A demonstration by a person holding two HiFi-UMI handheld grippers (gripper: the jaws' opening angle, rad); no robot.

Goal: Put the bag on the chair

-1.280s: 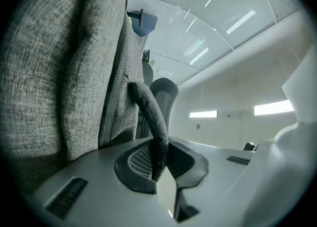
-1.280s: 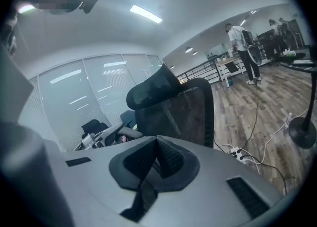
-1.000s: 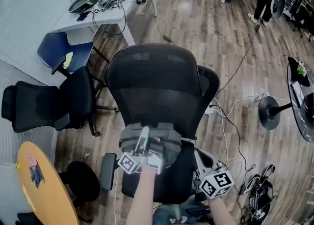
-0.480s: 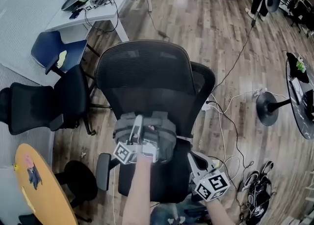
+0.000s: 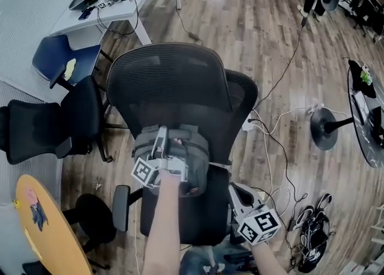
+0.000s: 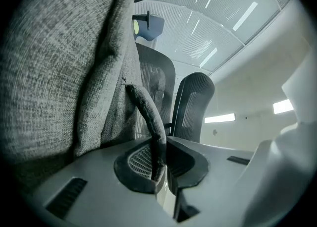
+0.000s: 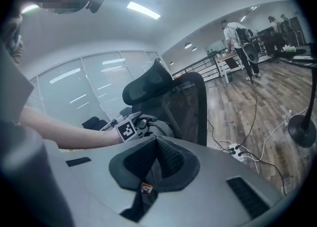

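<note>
One soft grey fabric bag (image 5: 180,154), likely light and slumpy, sits on the chair (image 5: 168,81) seat against the backrest, best held by its top loop (image 6: 148,117), which the left gripper (image 6: 159,169) pinches, jaws just loosened slightly; right gripper (image 7: 152,164) closed, empty.

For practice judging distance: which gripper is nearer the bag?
Left. The left gripper grips the bag by its strap, jaws just opened slightly; the right gripper sits apart, beside the seat.
</note>
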